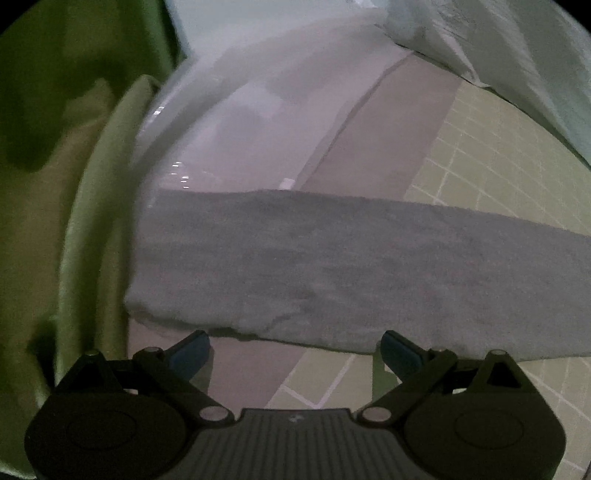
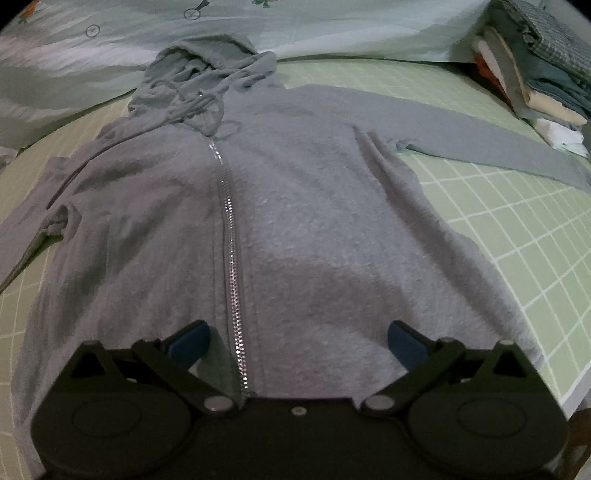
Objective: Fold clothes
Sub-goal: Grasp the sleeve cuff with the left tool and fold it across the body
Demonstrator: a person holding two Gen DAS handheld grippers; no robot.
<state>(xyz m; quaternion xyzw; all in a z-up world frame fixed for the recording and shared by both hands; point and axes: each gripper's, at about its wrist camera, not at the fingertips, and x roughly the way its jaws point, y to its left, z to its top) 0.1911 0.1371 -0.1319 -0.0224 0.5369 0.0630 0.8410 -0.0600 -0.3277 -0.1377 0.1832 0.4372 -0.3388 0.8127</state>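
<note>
A grey zip-up hoodie [image 2: 295, 221] lies flat on a green gridded bed sheet [image 2: 517, 240], hood at the far end, zipper running toward the camera. Its right sleeve [image 2: 498, 151] stretches out to the right. My right gripper [image 2: 297, 341] hovers open above the hem, one blue finger on each side of the zipper's lower end. In the left wrist view a grey sleeve [image 1: 351, 269] crosses the frame, hanging past the bed edge. My left gripper [image 1: 295, 349] is open just short of the sleeve's near edge, holding nothing.
A stack of folded clothes [image 2: 535, 74] sits at the far right of the bed. A pale patterned quilt [image 2: 258, 26] lies beyond the hood. A green curtain [image 1: 55, 147] hangs left of the bed, with glossy floor [image 1: 240, 129] below.
</note>
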